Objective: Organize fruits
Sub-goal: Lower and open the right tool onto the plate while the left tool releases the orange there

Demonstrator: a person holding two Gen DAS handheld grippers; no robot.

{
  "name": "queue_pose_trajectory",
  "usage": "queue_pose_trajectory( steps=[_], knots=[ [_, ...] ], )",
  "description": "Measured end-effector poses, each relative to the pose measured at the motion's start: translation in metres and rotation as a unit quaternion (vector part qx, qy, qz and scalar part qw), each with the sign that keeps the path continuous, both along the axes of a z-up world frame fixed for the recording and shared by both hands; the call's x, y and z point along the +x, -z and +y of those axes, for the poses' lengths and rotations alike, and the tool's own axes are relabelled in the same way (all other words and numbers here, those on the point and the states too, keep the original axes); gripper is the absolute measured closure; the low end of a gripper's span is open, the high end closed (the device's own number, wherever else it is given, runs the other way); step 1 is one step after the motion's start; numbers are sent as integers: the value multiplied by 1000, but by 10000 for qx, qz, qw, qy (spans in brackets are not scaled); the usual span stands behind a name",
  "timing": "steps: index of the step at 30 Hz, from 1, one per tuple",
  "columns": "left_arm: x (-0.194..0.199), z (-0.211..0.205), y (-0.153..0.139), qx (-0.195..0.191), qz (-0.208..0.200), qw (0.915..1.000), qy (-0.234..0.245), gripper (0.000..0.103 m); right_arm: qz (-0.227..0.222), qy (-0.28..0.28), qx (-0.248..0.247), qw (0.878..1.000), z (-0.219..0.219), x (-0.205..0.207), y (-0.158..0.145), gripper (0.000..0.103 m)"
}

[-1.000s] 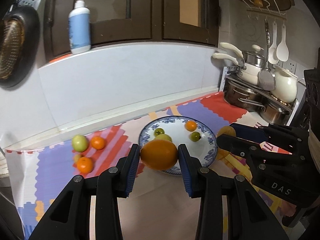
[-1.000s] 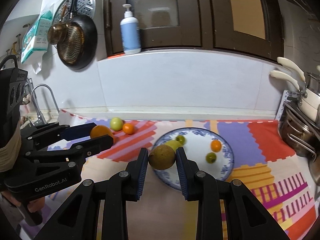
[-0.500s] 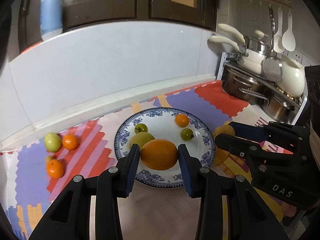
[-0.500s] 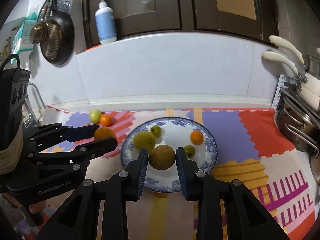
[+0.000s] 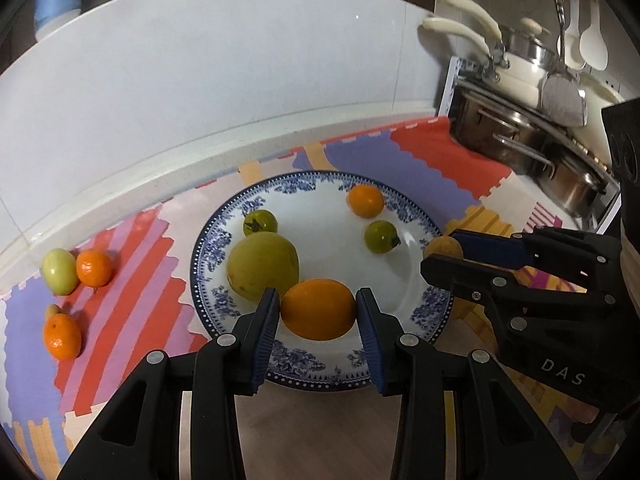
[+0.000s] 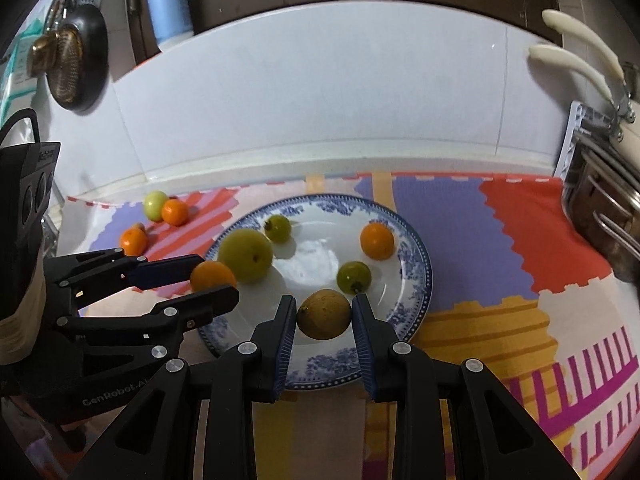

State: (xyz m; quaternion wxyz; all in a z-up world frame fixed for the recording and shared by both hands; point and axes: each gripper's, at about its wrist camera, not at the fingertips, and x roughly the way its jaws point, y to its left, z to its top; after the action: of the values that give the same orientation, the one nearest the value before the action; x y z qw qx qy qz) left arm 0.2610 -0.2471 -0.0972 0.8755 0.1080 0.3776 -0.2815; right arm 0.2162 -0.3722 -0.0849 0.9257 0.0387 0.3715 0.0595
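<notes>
Loose fruit [image 5: 76, 268] lay at the mat's left edge. The left gripper [image 5: 318, 316] pinched an orange [image 5: 318, 309] in its fingers above the plate [image 5: 424, 308]; the right gripper [image 6: 324, 318] clamped a brownish fruit [image 6: 324, 314] over the near rim, probably both for gathering there.

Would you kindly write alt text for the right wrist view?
The right tool grips a brownish-yellow fruit over a blue-patterned plate holding four other fruits; the left tool holds an orange beside it.

White plate [image 5: 332, 248] with blue floral rim; red, purple, orange striped mat [image 5: 132, 280]
</notes>
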Motion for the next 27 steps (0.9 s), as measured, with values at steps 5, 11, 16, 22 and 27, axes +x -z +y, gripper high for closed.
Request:
queue_pose_trajectory(
  steps=[5,11,16,22,27],
  knots=[
    [6,-5,4,52,37,10000,57,64,107,-16,13,9999,0,7,9,73],
    [8,-4,5,56,57,10000,60,64,175,5,1,9998,1,10,15,73],
    [4,1,-1,35,-33,10000,-10,58,159,97,10,9998,-2,9,12,67],
    [-10,15,-13,7,-189,9996,-188,58,54,134,-48,9999,1,-1,3,67],
    [-22,28,-28,-126,-341,9986,-379,58,-80,154,-40,9998,6,-12,-9,67]
  ],
)
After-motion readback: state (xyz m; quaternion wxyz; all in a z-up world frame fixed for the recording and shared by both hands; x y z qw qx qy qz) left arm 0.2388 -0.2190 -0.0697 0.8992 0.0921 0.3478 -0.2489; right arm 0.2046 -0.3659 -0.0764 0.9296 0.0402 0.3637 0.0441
